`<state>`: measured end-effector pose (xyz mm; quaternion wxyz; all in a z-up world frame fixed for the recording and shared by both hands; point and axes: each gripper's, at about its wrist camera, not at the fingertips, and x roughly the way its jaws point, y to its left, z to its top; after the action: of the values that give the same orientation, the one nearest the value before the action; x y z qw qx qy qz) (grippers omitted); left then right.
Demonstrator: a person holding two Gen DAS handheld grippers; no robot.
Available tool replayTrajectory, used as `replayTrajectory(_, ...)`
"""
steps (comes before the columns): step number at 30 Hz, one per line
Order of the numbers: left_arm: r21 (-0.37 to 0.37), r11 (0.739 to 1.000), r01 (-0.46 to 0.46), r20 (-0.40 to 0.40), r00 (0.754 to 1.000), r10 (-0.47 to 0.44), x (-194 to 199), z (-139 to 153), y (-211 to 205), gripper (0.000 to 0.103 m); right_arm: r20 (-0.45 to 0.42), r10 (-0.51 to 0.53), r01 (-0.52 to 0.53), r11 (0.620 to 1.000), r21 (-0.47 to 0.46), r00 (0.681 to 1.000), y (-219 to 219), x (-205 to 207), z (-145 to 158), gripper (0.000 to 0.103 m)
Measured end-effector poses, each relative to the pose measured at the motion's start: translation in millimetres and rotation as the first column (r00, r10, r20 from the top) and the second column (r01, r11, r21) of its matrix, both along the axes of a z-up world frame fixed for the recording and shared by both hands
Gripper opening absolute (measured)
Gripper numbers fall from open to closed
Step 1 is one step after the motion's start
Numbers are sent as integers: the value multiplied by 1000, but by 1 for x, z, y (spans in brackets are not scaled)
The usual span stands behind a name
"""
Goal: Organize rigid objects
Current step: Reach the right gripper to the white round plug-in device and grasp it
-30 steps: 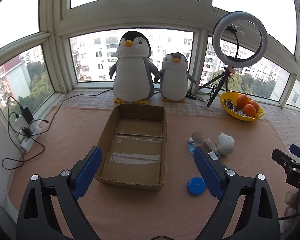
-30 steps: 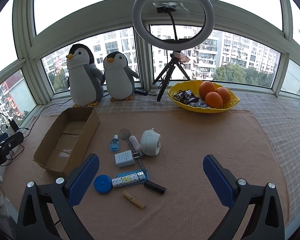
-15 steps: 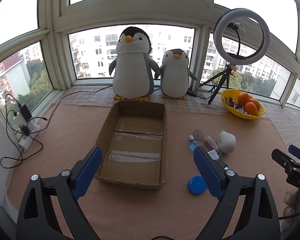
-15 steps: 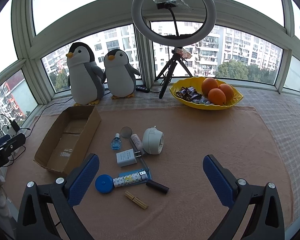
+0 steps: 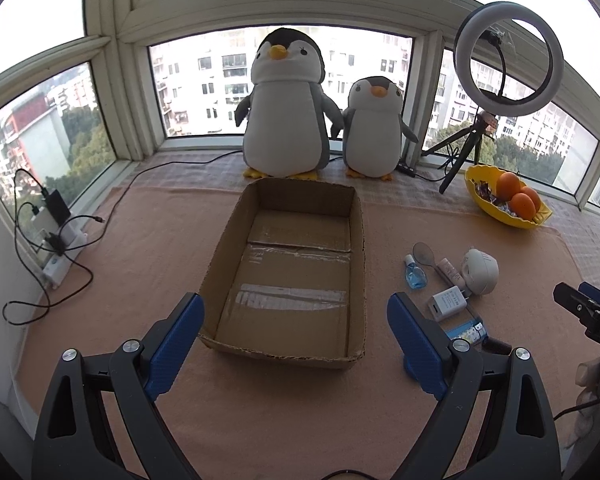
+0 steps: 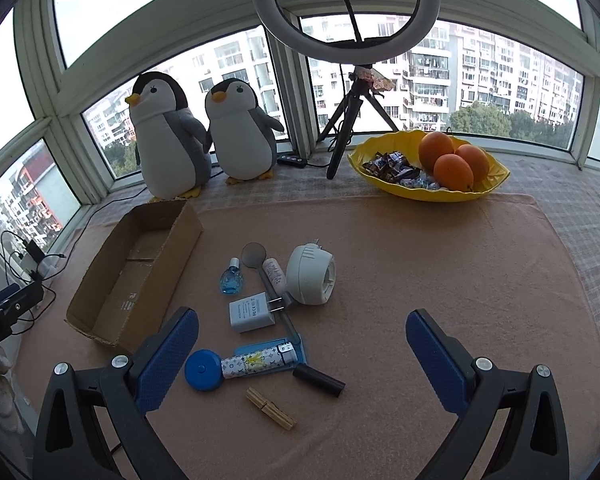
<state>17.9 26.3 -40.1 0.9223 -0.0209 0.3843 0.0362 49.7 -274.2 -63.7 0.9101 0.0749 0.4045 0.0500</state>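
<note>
An empty cardboard box (image 5: 292,276) (image 6: 136,276) lies open on the peach cloth. To its right sits a cluster of small items: a white plug charger (image 6: 250,314) (image 5: 448,303), a round white device (image 6: 312,274) (image 5: 480,270), a small blue bottle (image 6: 231,280) (image 5: 414,276), a blue round case (image 6: 202,370), a patterned tube (image 6: 260,362), a black cylinder (image 6: 318,380) and a wooden clothespin (image 6: 270,408). My left gripper (image 5: 296,344) hovers open in front of the box. My right gripper (image 6: 302,354) stands open above the cluster, holding nothing.
Two plush penguins (image 5: 288,108) (image 6: 240,132) stand on the window ledge behind the box. A ring light on a tripod (image 6: 348,40) and a yellow fruit bowl (image 6: 428,168) are at the back right. Chargers and cables (image 5: 52,232) lie at the left.
Both grippers have edged forward and slightly down, so the box and the item cluster look a little nearer. Nothing on the cloth has moved and both grippers stay open.
</note>
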Motion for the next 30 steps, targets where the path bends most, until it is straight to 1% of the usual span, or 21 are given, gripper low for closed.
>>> replayTrajectory(8,-7,999,-37,-41,998,37,3,-13,12,93,-52,20,-20,1000,-4,998,1,34,-20,102)
replayTrajectory(14,-4,998,-60,-70,996,59,10,-22,17,93,-98,34,-37,999,-27,995,8,56,-37,102)
replayTrajectory(21,1,996,-88,-94,992,87,15,-31,24,93,-150,39,-43,999,-21,988,13,88,-58,101)
replayTrajectory(25,-2,994,-107,-111,988,106,17,-36,29,93,-193,43,-51,998,-36,980,20,107,-72,98)
replayTrajectory(27,-1,993,-116,-117,986,116,17,-38,32,93,-222,39,-49,998,-39,974,21,115,-80,94)
replayTrajectory(28,0,993,-122,-120,985,121,17,-39,33,93,-235,36,-47,998,-43,971,21,118,-84,90)
replayTrajectory(30,1,991,-135,-123,983,134,17,-39,36,93,-254,32,-46,998,-49,967,20,124,-90,87)
